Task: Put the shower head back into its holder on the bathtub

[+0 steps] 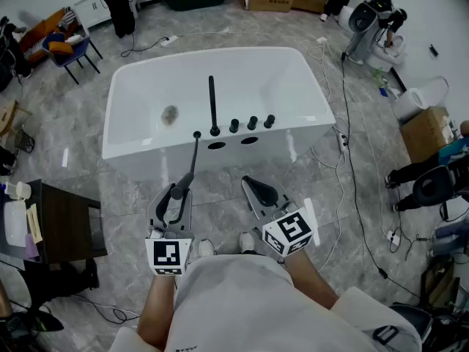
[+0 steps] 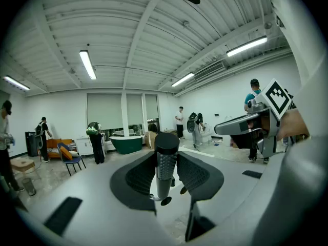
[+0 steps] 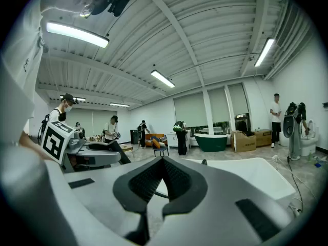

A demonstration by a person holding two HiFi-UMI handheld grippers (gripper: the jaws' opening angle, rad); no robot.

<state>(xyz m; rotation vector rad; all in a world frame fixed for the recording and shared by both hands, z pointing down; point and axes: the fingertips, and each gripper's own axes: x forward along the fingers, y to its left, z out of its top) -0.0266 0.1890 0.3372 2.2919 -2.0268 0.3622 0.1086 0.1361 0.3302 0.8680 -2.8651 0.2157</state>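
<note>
Left hand-held gripper (image 1: 174,201) is clamped on the slim black stick-shaped shower head (image 2: 166,163) at its grippy textured handle, which looks light, stiff and slick, and the right hand-held gripper (image 1: 258,191) is closed on nothing.

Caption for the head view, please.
Shower head in the left gripper, facing the white bathtub; right gripper shut, empty.

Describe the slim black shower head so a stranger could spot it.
Start at the white bathtub on the grey floor, then come off its near rim. The left gripper is shut on the slim black cylindrical shower head; unlike the tall black spout and three round black knobs, it is off the tub.
</note>
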